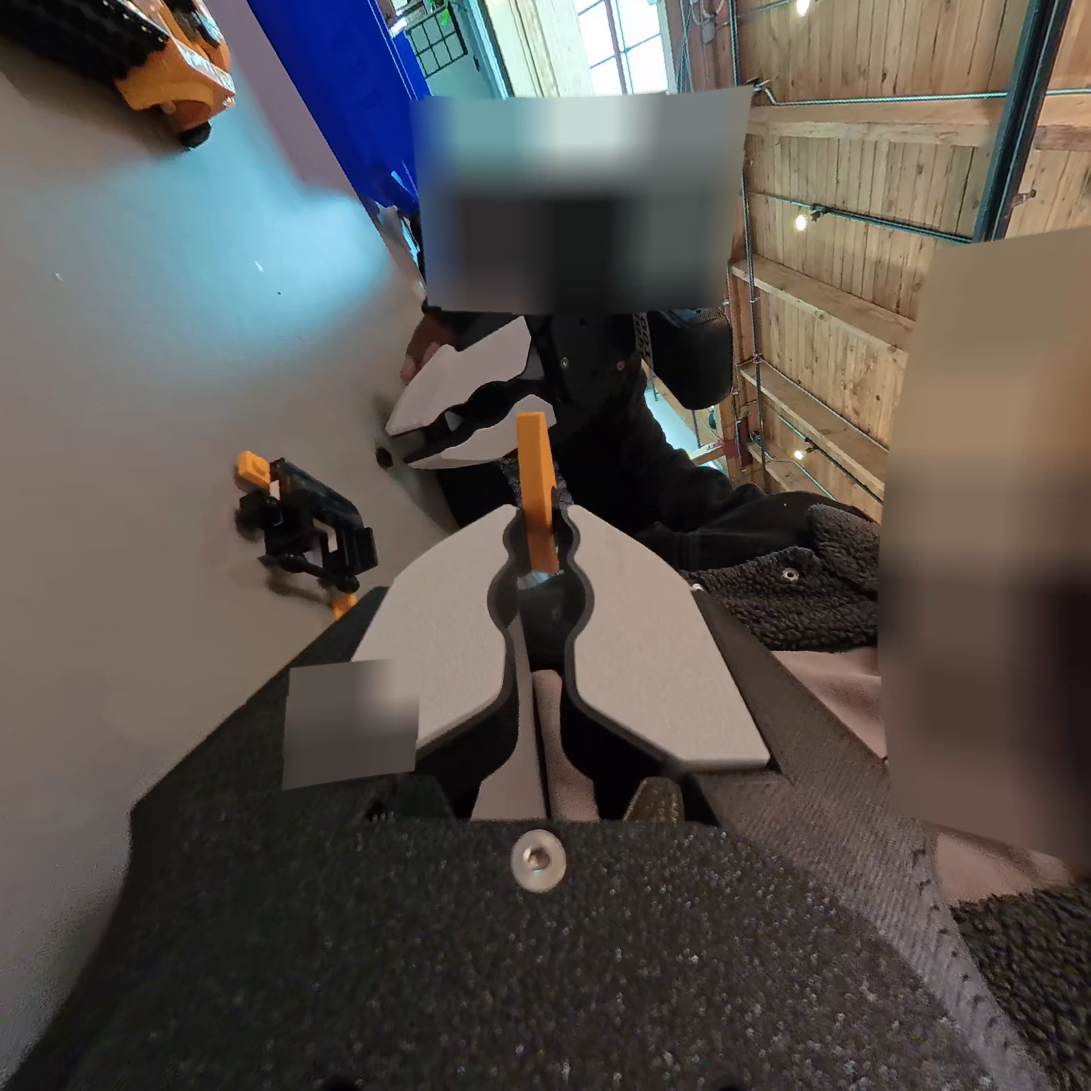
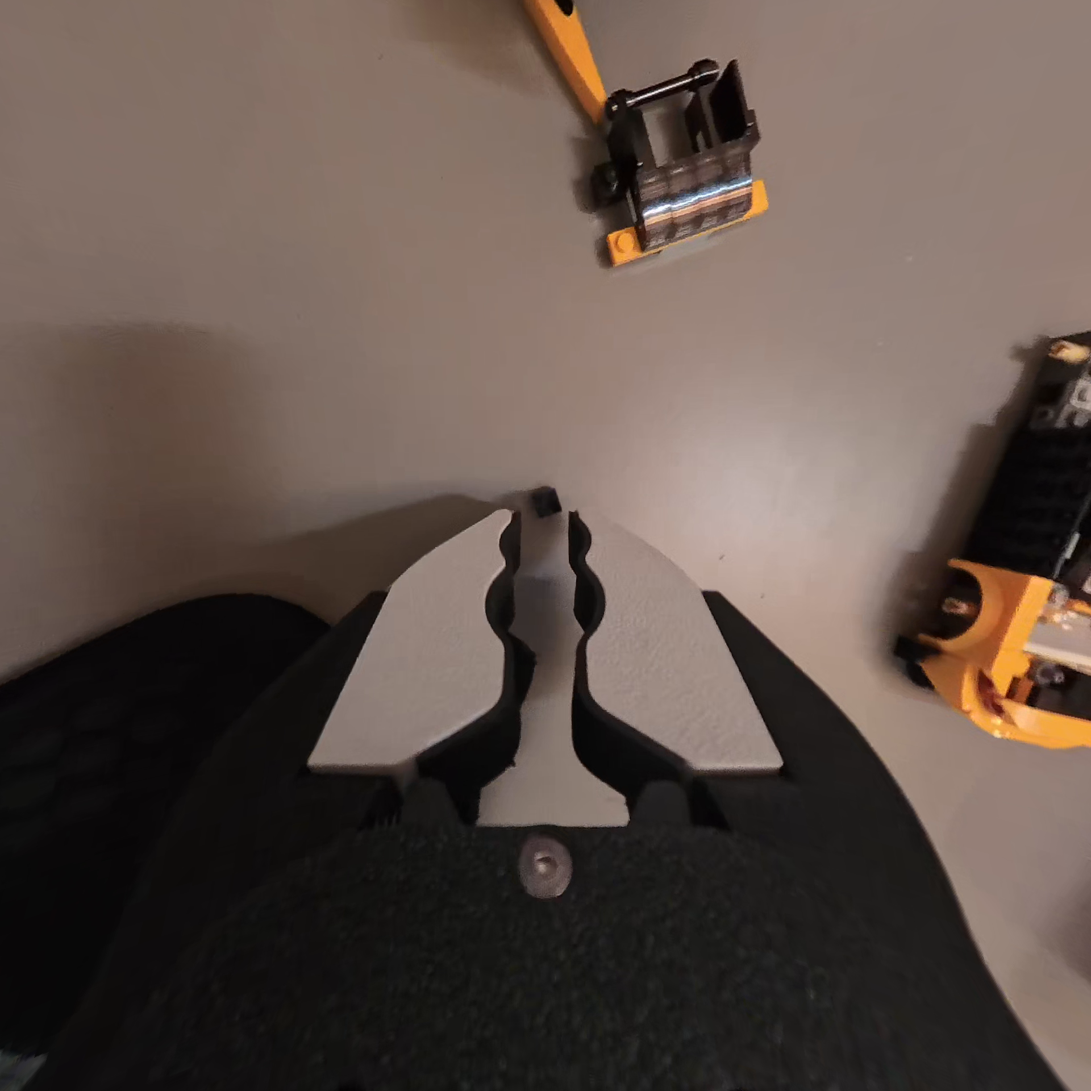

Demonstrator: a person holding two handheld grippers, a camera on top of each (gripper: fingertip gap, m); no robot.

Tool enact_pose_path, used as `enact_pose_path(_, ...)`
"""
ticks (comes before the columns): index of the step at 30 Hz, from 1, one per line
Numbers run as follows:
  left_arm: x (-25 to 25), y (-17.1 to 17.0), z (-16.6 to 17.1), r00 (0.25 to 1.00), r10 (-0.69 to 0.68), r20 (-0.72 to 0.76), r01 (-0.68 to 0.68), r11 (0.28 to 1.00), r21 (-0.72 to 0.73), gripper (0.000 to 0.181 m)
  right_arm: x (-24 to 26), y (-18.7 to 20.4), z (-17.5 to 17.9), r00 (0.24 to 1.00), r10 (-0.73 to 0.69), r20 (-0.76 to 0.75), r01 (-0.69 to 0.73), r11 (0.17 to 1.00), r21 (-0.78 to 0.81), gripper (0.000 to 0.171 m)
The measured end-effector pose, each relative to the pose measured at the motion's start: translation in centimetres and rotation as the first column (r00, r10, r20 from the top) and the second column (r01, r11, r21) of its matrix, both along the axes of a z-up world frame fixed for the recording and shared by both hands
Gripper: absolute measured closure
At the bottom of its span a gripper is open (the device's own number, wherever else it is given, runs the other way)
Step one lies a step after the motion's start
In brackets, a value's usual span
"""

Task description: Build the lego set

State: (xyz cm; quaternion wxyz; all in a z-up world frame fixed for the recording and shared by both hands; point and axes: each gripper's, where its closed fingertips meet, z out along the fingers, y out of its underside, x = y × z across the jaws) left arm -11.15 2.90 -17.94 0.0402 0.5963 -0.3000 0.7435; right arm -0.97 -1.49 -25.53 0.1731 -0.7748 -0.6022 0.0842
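Observation:
My left gripper [image 1: 540, 515] is shut on a long flat orange piece [image 1: 534, 466] that sticks out past its tips, held above the table edge. My right gripper [image 2: 540, 518] is open, tips down at the grey table [image 2: 295, 236]. A small black Lego piece [image 2: 543, 503] lies on the table just ahead of its tips, not gripped. The right gripper also shows in the left wrist view [image 1: 407, 446] with that black piece [image 1: 384, 456] at its tips. A black and orange sub-assembly [image 2: 685, 171] lies farther out; it also shows in the left wrist view [image 1: 301, 525].
A partly built orange and black Lego car [image 2: 1015, 590] sits at the right edge of the right wrist view, and at the top left of the left wrist view [image 1: 171, 65]. A person in dark clothes [image 1: 679, 490] sits at the table edge. A long orange piece [image 2: 567, 53] lies beyond the sub-assembly. My hands' fingertips stand some 15 centimeters from each other.

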Motion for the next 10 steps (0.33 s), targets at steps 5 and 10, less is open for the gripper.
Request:
enact_pose_path(5, -0.05, 0.21, 0.09, 1.000, 0.004, 0.005, -0.004, 1.000, -0.020, 0.172, -0.34, 0.34, -0.34, 0.996, 0.076, 0.046, -0.074, 0.996, -0.044, 0.158)
enact_pose_path(10, -0.09, 0.30, 0.17, 1.000, 0.003, 0.010, -0.003, 0.999, -0.032, 0.172, -0.26, 0.19, -0.83, 0.995, 0.083, 0.053, -0.078, 0.993, -0.088, 0.163)
